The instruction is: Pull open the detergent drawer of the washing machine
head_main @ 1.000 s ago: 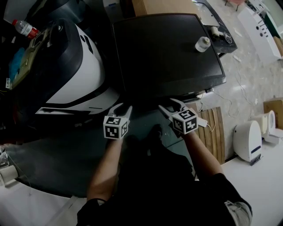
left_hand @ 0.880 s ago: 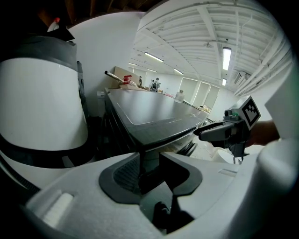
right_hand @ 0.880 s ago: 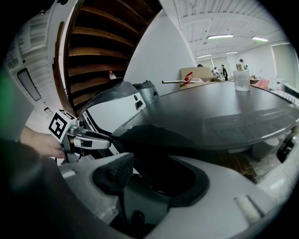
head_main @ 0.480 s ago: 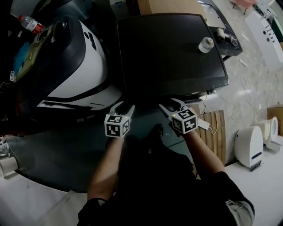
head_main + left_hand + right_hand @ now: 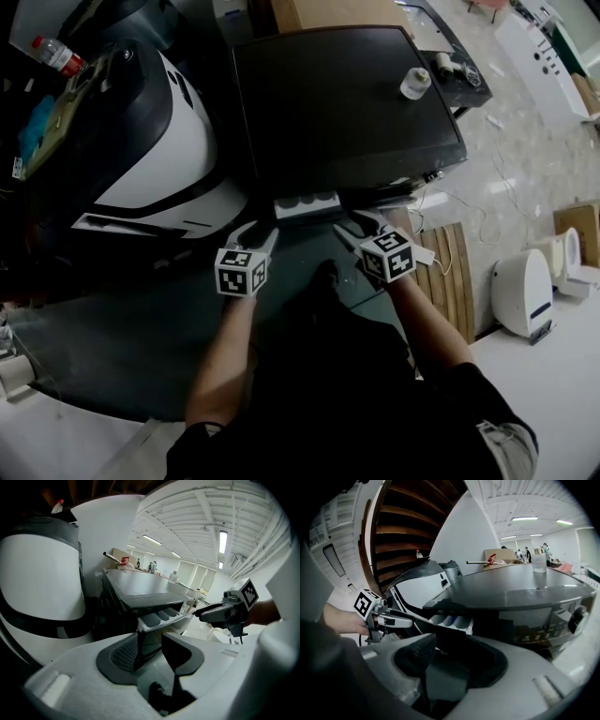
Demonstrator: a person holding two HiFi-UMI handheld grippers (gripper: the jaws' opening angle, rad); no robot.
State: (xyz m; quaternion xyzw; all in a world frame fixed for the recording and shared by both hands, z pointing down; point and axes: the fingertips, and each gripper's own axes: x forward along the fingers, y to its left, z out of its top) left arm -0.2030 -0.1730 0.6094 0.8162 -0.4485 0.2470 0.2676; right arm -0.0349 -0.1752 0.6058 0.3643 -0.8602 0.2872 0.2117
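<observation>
The dark-topped washing machine (image 5: 347,103) stands in front of me. Its white detergent drawer (image 5: 307,205) sticks out of the front at the top left, with its compartments (image 5: 161,617) showing. My left gripper (image 5: 257,231) is just short of the drawer's left end. Its jaws have just been closing a little but stand open, with nothing between the pads (image 5: 126,651). My right gripper (image 5: 360,223) is at the drawer's right end. It has narrowed slightly and is open and empty too (image 5: 450,660). Each gripper shows in the other's view, beside the drawer (image 5: 452,621).
A small pale jar (image 5: 415,82) stands on the machine's top. A large white and black appliance (image 5: 159,141) stands close on the left, with a red-capped bottle (image 5: 56,56) behind it. On the right lie a slatted wooden board (image 5: 450,272), cables and a white device (image 5: 520,291).
The white drawer, out of sight in the earlier frames, now sticks out of the machine's front. Both grippers have drawn back a little toward me.
</observation>
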